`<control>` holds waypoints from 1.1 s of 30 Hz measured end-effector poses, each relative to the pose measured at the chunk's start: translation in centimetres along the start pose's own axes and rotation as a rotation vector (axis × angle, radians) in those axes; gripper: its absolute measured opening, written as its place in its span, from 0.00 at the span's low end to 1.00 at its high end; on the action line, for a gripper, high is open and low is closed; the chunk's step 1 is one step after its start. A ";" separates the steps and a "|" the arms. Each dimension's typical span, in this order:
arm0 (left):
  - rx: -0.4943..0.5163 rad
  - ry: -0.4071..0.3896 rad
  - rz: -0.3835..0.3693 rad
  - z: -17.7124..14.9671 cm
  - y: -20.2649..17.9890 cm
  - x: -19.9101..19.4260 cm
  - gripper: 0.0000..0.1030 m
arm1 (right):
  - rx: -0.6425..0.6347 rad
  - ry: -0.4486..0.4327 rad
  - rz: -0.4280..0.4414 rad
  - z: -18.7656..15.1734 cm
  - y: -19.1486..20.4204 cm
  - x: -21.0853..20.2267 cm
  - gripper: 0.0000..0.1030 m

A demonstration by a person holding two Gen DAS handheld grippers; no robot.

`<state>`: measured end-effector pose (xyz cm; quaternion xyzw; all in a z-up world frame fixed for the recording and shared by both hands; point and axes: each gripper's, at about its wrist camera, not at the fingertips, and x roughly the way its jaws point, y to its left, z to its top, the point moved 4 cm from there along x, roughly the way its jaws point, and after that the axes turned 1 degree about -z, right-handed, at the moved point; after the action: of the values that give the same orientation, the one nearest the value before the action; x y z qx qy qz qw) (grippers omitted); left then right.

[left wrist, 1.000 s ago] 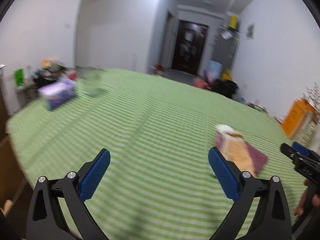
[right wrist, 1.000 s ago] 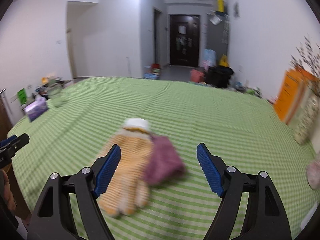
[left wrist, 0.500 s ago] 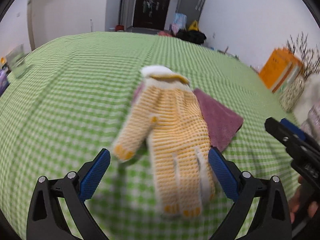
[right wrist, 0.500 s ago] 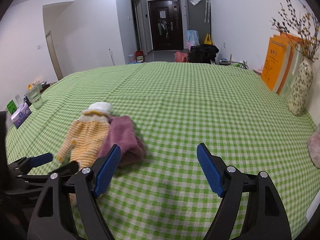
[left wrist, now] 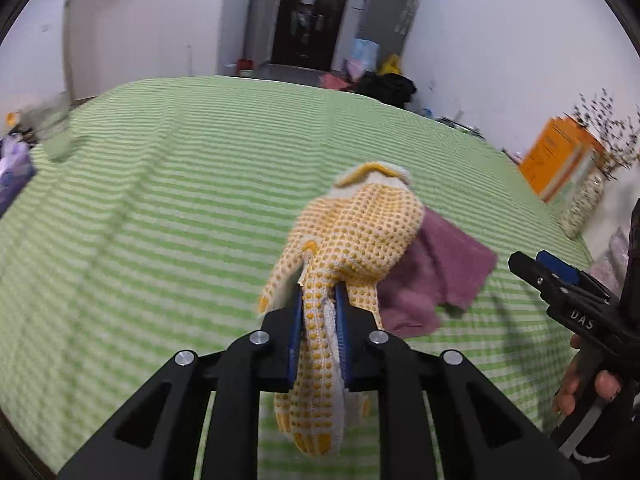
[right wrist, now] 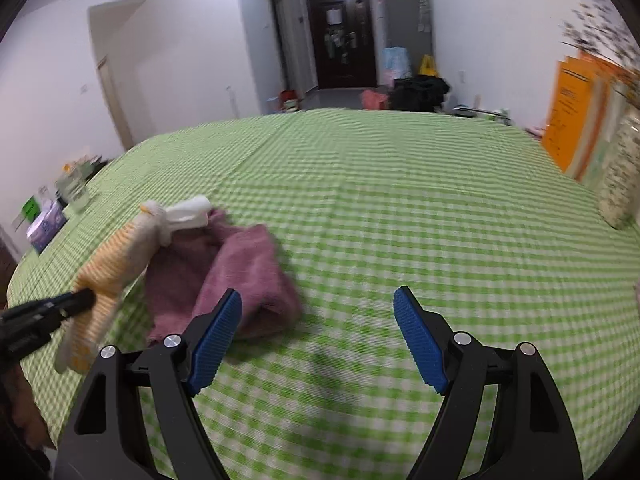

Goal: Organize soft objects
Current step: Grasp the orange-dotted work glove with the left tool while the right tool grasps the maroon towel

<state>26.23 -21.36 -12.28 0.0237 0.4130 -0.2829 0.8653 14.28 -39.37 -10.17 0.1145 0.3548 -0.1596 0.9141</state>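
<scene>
In the left wrist view, the left gripper sits at the bottom centre of the frame with its blue pads pressed together on the fingers of the yellow dotted glove, which runs from the pads up to its white cuff just above mid-frame. The glove's palm lies over the purple cloth, which spreads to the right of it on the green checked tablecloth. At the right edge the right gripper comes in, held by a hand. The pinch looks narrow, catching only a couple of glove fingers, so a slow, straight lift is probably best, watching that the knit does not slide out and that the cloth underneath does not drag along. In the right wrist view, the right gripper fills the bottom of the frame with its fingers spread wide and nothing between them; its left pad stands just in front of the near corner of the purple cloth. The glove stretches from left of centre down toward the lower left, where the black tip of the left gripper meets it. The free gripper seems well placed to pin or pinch the cloth while the glove peels off it. Motion blur hides whether the glove has left the tablecloth, so I cannot tell.
</scene>
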 end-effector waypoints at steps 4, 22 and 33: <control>-0.043 0.006 0.079 0.0 3.4 -0.4 0.13 | -0.047 0.083 0.038 0.3 2.7 2.9 0.73; -0.096 0.010 0.111 -0.2 7.2 -0.6 0.13 | -0.202 0.160 0.003 1.3 10.2 8.9 0.78; -0.084 -0.104 0.121 0.7 6.7 -6.3 0.12 | 0.012 0.053 -0.024 3.7 3.4 3.9 0.16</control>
<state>26.98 -12.97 -8.49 -0.0027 0.3768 -0.2134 0.9014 20.54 -38.20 -9.79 0.1198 0.3791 -0.1694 0.9018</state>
